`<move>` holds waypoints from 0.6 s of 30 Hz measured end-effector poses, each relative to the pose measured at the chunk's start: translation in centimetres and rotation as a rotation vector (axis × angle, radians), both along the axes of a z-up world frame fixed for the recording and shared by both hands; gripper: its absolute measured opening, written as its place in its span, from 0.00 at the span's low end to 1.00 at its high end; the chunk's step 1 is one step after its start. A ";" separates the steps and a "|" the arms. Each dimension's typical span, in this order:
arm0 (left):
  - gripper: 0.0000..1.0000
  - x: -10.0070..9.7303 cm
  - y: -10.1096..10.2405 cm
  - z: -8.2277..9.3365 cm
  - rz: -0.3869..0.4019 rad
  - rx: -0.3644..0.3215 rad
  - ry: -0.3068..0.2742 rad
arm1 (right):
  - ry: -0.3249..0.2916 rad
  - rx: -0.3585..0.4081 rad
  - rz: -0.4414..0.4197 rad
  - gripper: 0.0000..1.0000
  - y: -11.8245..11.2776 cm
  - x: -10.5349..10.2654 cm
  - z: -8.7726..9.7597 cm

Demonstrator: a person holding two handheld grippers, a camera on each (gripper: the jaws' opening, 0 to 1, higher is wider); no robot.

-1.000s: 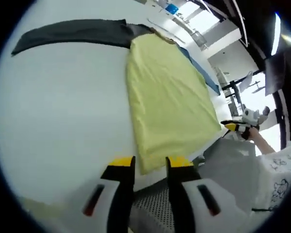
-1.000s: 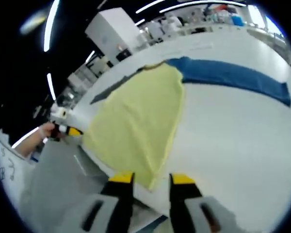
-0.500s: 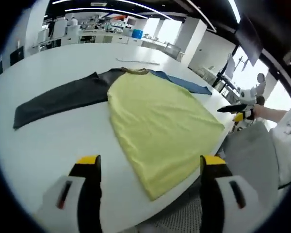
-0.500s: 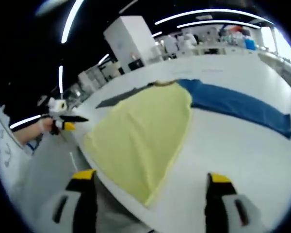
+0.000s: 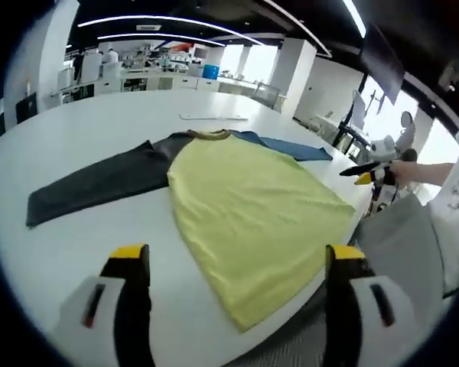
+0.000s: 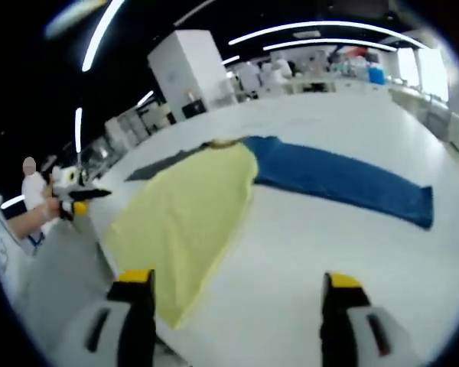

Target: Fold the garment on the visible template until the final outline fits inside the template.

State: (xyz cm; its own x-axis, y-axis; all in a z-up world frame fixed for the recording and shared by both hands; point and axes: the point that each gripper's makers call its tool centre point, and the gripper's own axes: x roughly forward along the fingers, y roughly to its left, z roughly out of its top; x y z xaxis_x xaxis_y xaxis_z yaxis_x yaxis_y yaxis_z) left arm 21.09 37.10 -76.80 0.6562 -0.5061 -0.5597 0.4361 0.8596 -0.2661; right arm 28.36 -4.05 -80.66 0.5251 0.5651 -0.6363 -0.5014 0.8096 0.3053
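One white counter (image 5: pixel 84 130) carries the long-sleeved shirt (image 5: pixel 252 199) spread flat, yellow body hem nearest, dark sleeve (image 5: pixel 92 180) left, blue sleeve (image 6: pixel 336 177) right. Both the left claw (image 5: pixel 233 264) and right claw (image 6: pixel 233 287) hover spread, empty. Folding seems unstarted; next, pinch a sleeve inward.

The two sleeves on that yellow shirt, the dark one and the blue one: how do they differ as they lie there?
Colour first: the dark sleeve is charcoal grey, the blue sleeve a deep blue. They run out in opposite directions from the yellow body: in the left gripper view the dark sleeve stretches to the left, the blue sleeve to the right. Both lie flat and unfolded on the white table, each joined at the collar end.
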 end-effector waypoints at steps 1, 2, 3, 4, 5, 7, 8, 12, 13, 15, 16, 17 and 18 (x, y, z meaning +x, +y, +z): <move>0.92 0.0 0.0 0.0 0.000 -0.001 -0.002 | -0.001 -0.003 -0.006 0.87 -0.3 0.3 0.0; 0.91 0.1 0.1 0.0 0.002 0.002 -0.005 | 0.000 -0.010 -0.017 0.87 -1.3 1.0 0.0; 0.91 0.1 0.0 0.1 0.001 0.001 -0.007 | -0.005 -0.013 -0.034 0.86 -2.0 1.6 0.0; 0.91 0.2 0.0 0.3 0.004 -0.002 -0.009 | -0.015 -0.023 -0.062 0.86 -3.1 2.5 0.3; 0.91 0.2 0.0 0.3 0.005 -0.004 -0.012 | -0.017 -0.029 -0.093 0.85 -3.9 3.2 0.4; 0.90 0.4 0.1 0.4 0.009 -0.006 -0.017 | -0.031 -0.033 -0.138 0.85 -5.5 4.6 0.7; 0.90 0.4 0.2 0.4 0.011 -0.003 -0.017 | -0.034 -0.033 -0.160 0.85 -6.2 5.3 0.8; 0.89 0.5 0.3 0.5 0.017 -0.006 -0.022 | -0.036 -0.046 -0.241 0.83 -9.6 8.0 0.7; 0.88 0.5 0.3 0.7 0.018 -0.003 -0.026 | -0.036 -0.053 -0.250 0.82 -10.4 8.6 0.6; 0.88 0.5 0.3 0.7 0.021 -0.005 -0.025 | -0.031 -0.089 -0.298 0.80 -11.5 9.0 0.4; 0.87 0.5 0.4 0.7 0.023 -0.005 -0.023 | -0.043 -0.097 -0.327 0.78 -12.7 9.9 0.5; 0.87 0.5 0.5 0.7 0.027 -0.002 -0.024 | -0.053 -0.103 -0.364 0.75 -13.5 10.5 0.6; 0.87 0.4 0.5 0.6 0.028 -0.002 -0.022 | -0.058 -0.108 -0.404 0.72 -14.0 10.7 0.7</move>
State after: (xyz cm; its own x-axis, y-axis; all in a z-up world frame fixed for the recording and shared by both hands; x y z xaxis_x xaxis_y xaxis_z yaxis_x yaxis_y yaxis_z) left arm 21.47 37.62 -76.16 0.6826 -0.4882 -0.5438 0.4174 0.8712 -0.2583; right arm 39.07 -18.04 -79.96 0.7277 0.2386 -0.6431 -0.1515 0.9703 0.1885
